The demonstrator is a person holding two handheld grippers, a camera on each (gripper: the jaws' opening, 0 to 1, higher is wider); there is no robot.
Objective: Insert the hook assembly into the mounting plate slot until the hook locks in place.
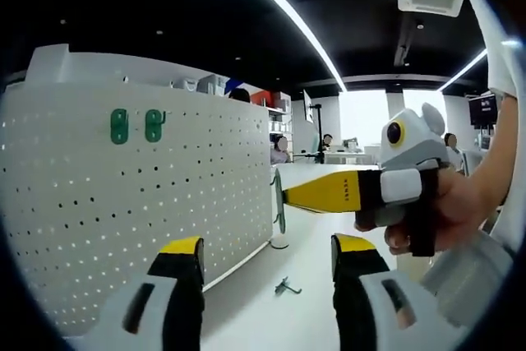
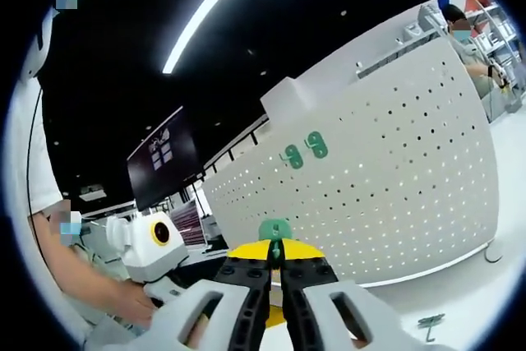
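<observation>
Scene: a white perforated mounting plate (image 1: 164,195) is seen standing upright on a white table (image 1: 304,236), with two green hooks (image 1: 132,125) already seated near its top.

Right gripper (image 2: 276,262): the jaws are pressed together, pinching a small green hook assembly (image 2: 275,231) that juts out at the tips, toward 12 o'clock in the right gripper view.

Left gripper (image 1: 267,256): the jaws are spread and nothing is held.

Spare part: a small metal hook (image 1: 286,288) is seen lying on the table, at 6 o'clock from the plate's near corner.

Handling: the hook assembly is judged light, rigid plastic, slightly slippery. It is best held by its flat body, leaving the rear tabs free for the holes.

Plate: thin and stiff; it may rock if pushed hard.
</observation>
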